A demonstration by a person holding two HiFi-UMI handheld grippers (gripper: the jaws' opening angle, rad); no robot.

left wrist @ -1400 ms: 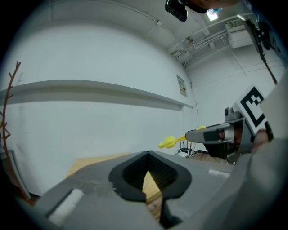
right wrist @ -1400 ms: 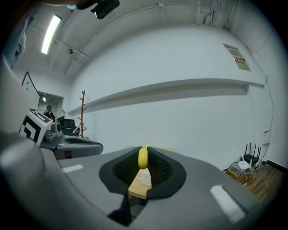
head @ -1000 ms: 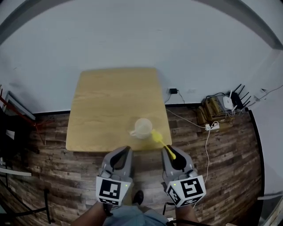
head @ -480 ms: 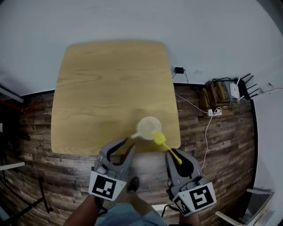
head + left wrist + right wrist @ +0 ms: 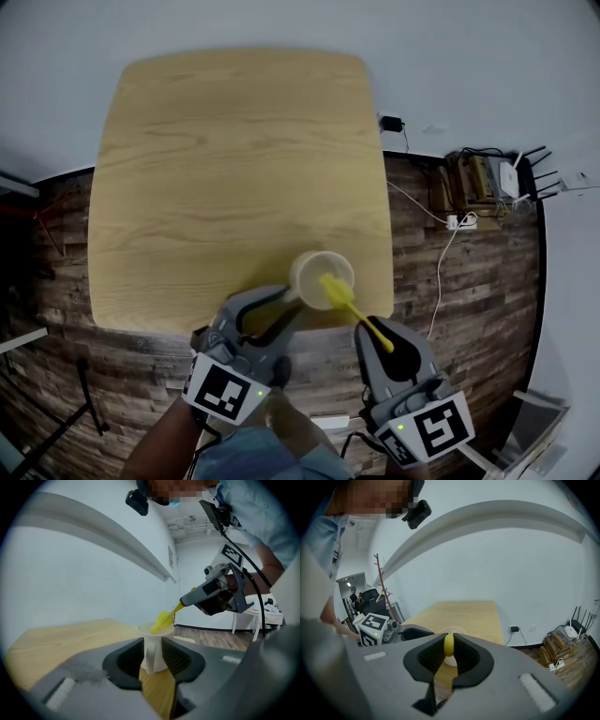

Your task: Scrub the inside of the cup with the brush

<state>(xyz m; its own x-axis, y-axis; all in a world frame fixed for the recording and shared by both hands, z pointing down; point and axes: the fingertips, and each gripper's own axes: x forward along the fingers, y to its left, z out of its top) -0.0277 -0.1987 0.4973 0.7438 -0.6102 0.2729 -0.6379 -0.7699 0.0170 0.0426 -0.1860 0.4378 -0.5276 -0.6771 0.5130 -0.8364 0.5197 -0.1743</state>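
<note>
1. A pale, upright cup (image 5: pixel 322 272) is being shown near the front edge of the table (image 5: pixel 225 159), toward its right corner, with its handle turned toward the person.
2. A yellow brush (image 5: pixel 335 291) is being held at a slant, with its bristle head being set at the cup's mouth.
3. The brush's thin handle is being clamped between the jaws of the right gripper (image 5: pixel 379 339).
4. The jaws of the left gripper (image 5: pixel 287 302) have just been opening and are being held wide apart. The cup's handle is being flanked by them, with neither pad being pressed on it.
</note>
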